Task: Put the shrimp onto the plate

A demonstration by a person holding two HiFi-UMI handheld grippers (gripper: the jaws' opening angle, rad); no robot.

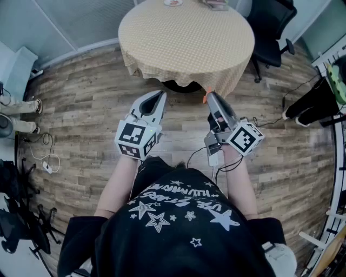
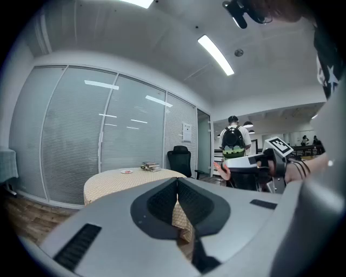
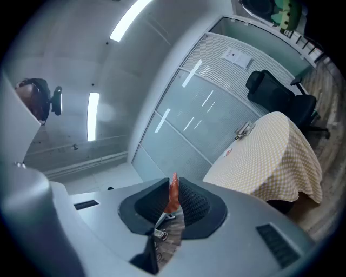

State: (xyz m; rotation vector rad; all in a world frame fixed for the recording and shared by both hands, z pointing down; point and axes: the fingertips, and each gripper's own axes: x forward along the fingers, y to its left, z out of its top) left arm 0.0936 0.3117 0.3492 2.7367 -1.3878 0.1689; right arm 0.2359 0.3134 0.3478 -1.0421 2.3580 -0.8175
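shrimp (image 3: 173, 192), slim orange, pinched by ribbed right gripper (image 3: 174, 184)

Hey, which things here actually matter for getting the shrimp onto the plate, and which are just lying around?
For the job: shrimp, clamped in the right gripper; plate on the round table.
Just lying about: stack of books; black office chair; floor cables; left gripper, shut on nothing.

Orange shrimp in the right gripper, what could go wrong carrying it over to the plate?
1. The orange shrimp is held by the right gripper with its end poking past the jaws; it might slip and fall on the wooden floor.
2. The small white plate sits at the far edge of the round table with the yellow checked cloth, so the long reach could miss it.
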